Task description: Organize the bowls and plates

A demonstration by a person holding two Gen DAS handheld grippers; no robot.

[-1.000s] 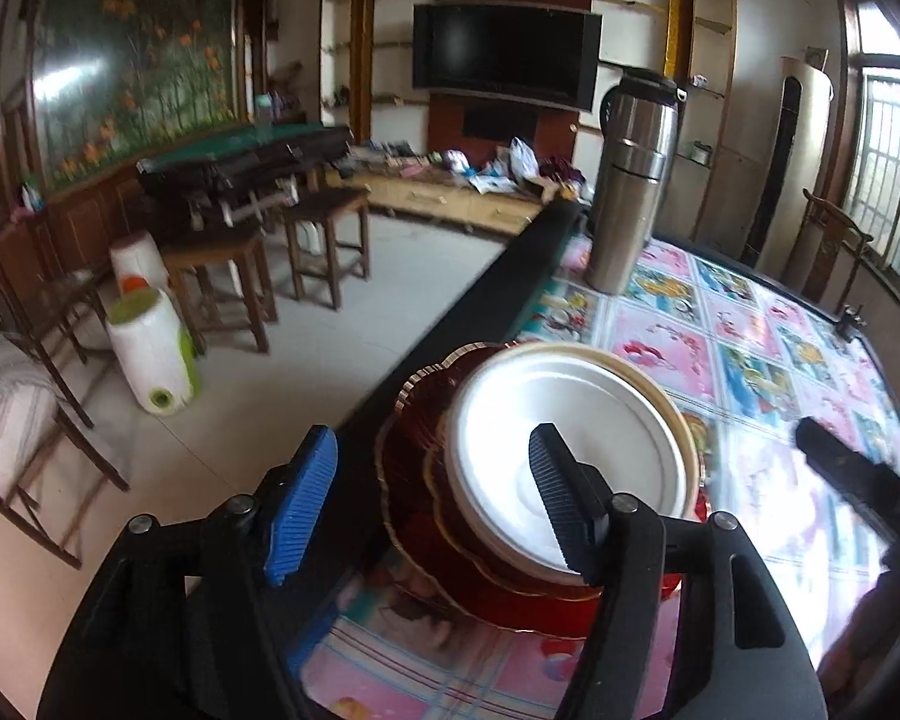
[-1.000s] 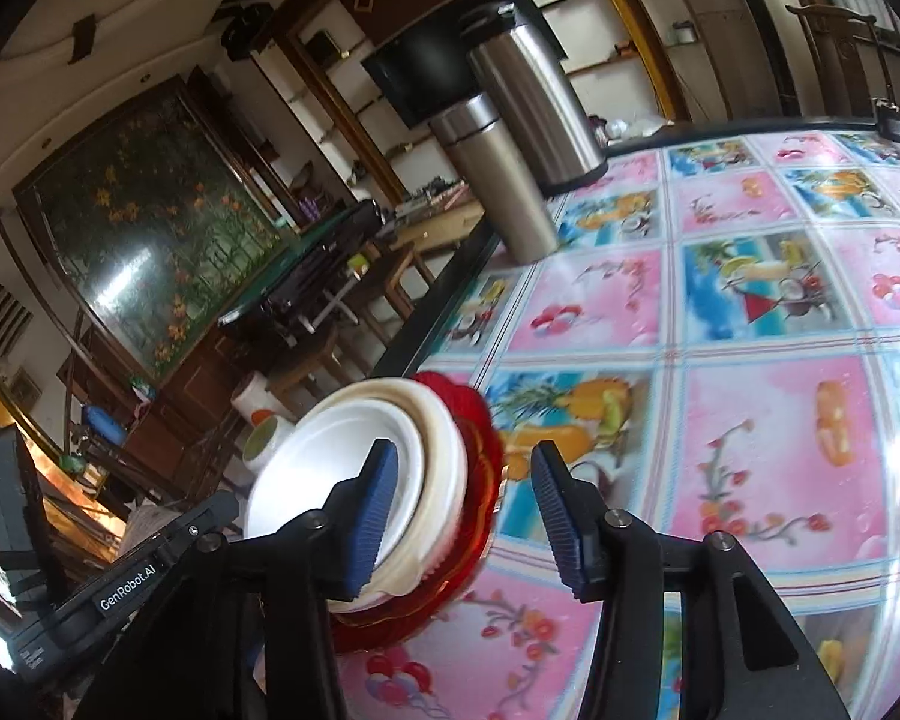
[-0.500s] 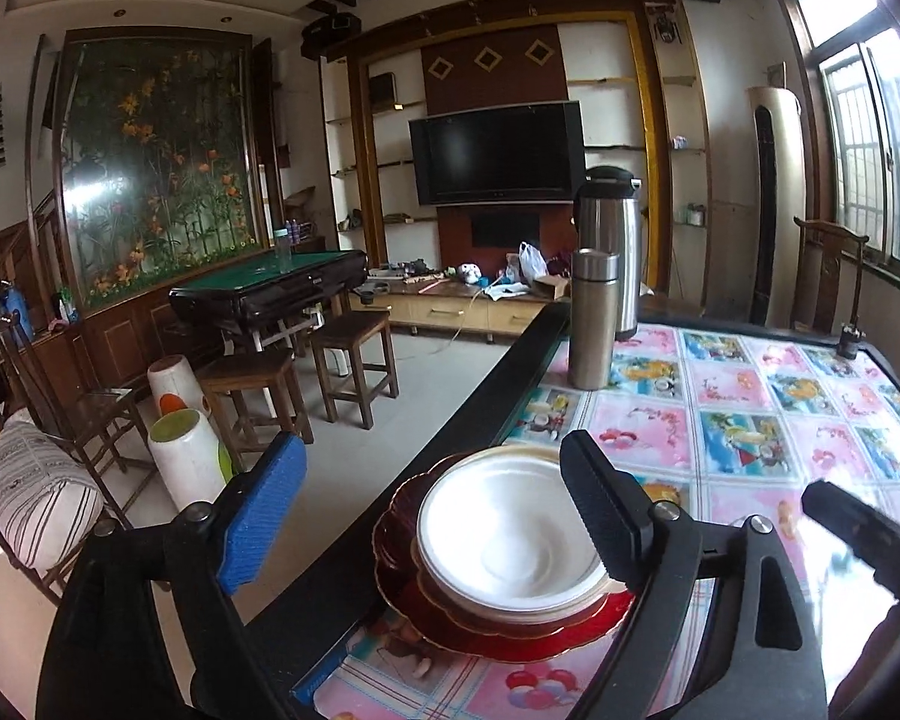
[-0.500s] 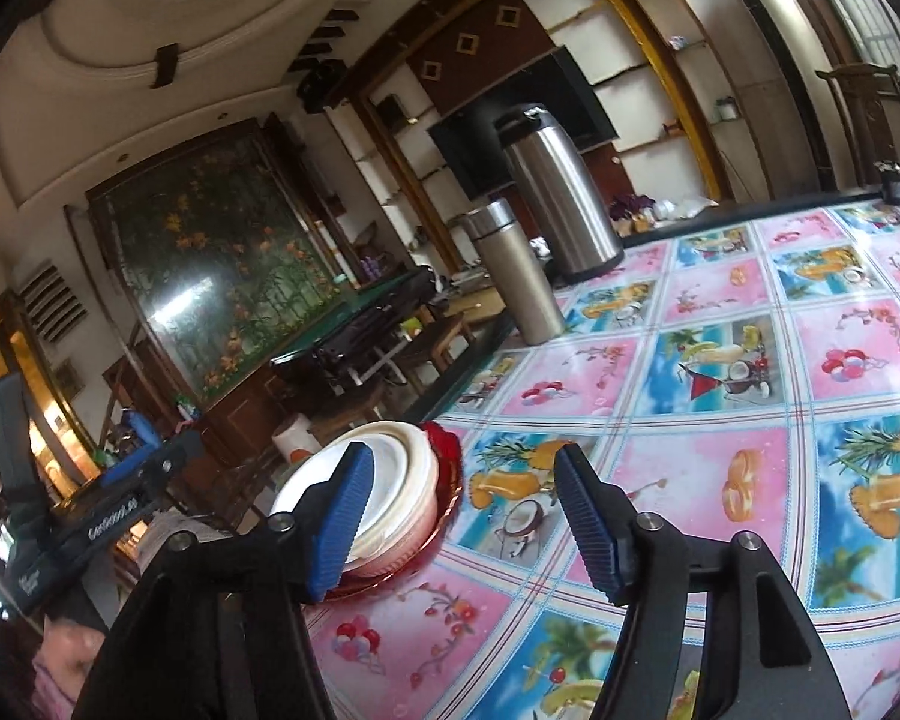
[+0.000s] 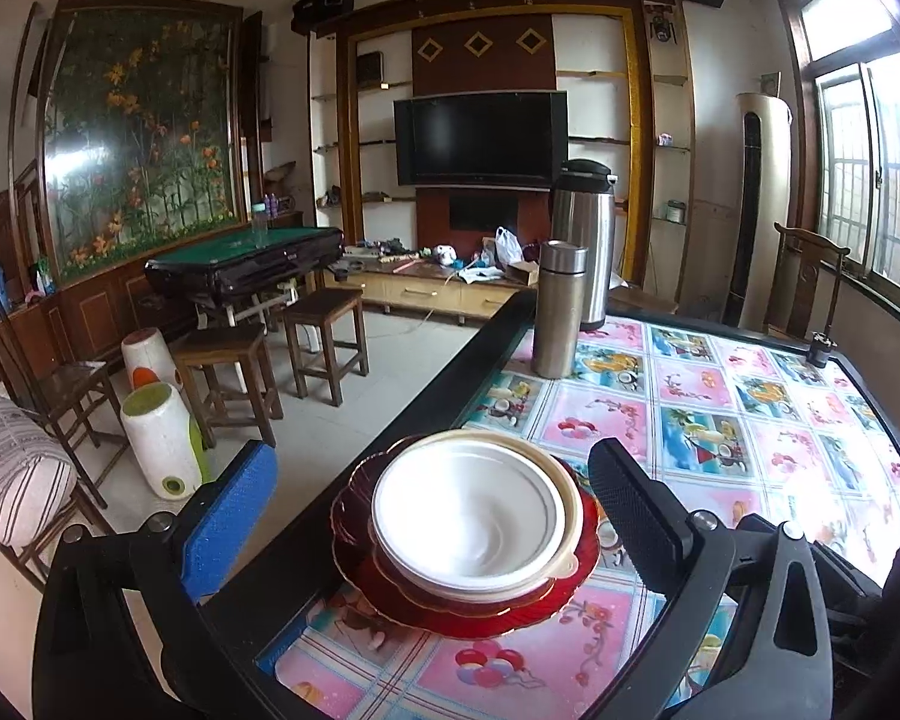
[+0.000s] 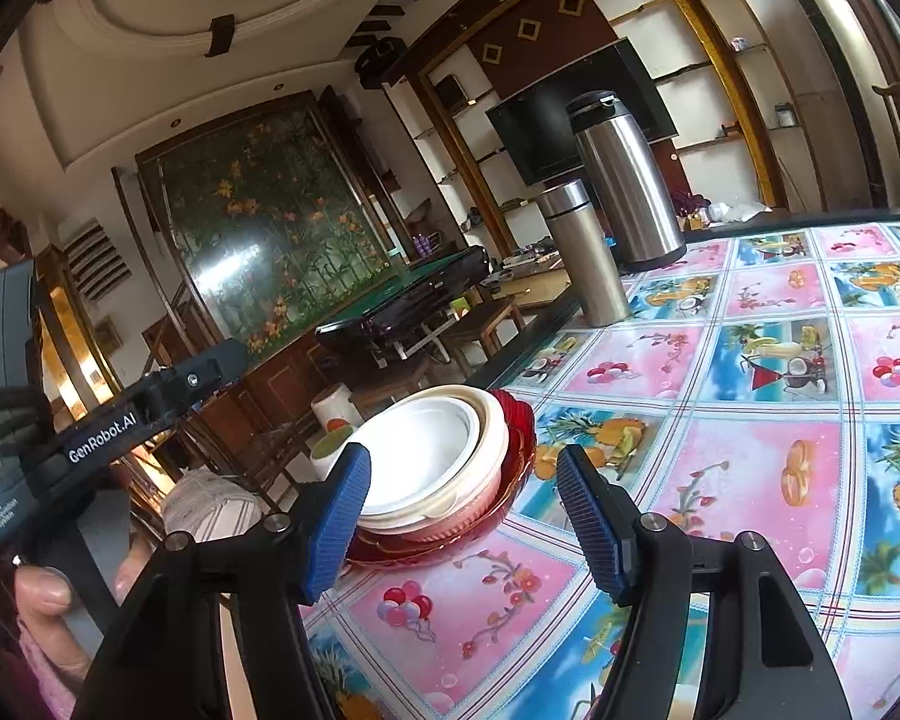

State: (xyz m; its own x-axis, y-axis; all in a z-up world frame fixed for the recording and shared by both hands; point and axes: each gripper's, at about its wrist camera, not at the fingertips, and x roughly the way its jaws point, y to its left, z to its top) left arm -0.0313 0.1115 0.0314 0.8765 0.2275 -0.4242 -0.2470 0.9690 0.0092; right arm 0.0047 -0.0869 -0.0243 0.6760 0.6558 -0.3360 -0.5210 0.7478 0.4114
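Both grippers, left (image 5: pixel 432 516) and right (image 6: pixel 459 519), gape empty; two bowls (image 5: pixel 468 516) sit stacked on two red plates (image 5: pixel 498 612).

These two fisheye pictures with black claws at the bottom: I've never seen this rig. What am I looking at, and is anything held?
No robot arm here: a person carries a hand-held two-finger gripper in each hand, each with a camera looking out along its fingers.

In the left wrist view, the left gripper frames the stack of dishes. Its jaws have just been opening and touch nothing.

In the right wrist view, the right gripper stands open too, holding nothing; the left tool and the hand holding it show at the left edge.

On the fruit-patterned table: white bowls nested on red plates near the edge, a steel flask and a taller steel thermos behind.
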